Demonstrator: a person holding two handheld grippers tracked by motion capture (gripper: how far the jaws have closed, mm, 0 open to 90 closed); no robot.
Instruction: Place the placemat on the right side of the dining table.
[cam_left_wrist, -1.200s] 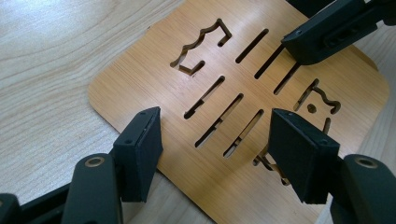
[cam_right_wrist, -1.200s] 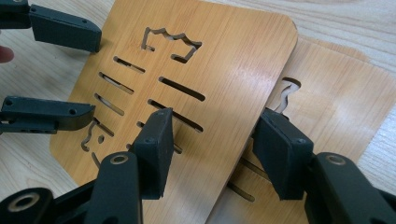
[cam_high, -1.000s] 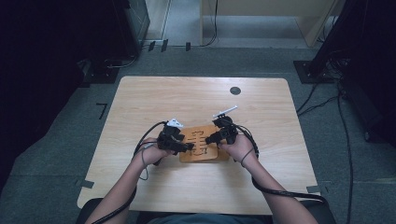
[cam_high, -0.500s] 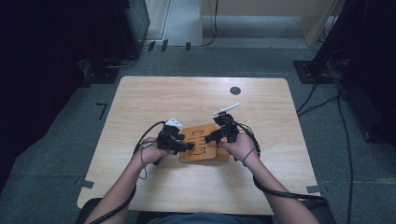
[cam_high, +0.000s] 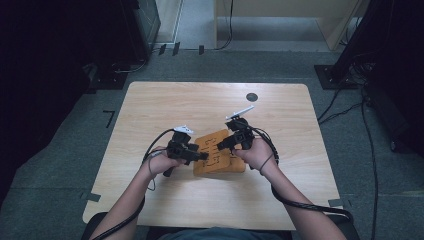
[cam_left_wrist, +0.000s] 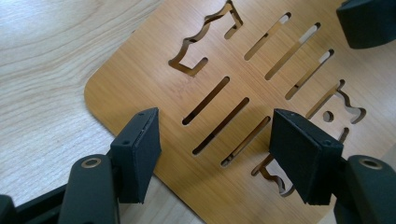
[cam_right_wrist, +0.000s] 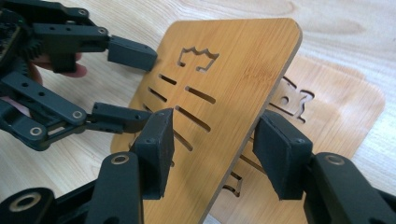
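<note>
- Two thin wooden boards with cut-out slots sit near the middle of the table (cam_high: 200, 105), close to the person.
- One of them, the top board (cam_right_wrist: 233, 70), is tipped up on a slant, with one long edge up in the air.
- Under it, the bottom board (cam_right_wrist: 341, 107) lies flat on the table and sticks out to one side.
- Both pads of the right claw (cam_right_wrist: 212, 140) are on the top board near its low corner, one on the front and one on the back, so this claw is grasping it.
- Across from it, the left claw (cam_right_wrist: 140, 84) is at the far edge of the top board, with its two tips right at the wood.
- Its jaws have just been opening, so the left claw is released.
- In the left gripper view the pads stand apart on each side of the slots and do not press the wood.
- From the high view, both hands are close together over the boards, left claw (cam_high: 200, 156) and right claw (cam_high: 222, 145).
</note>
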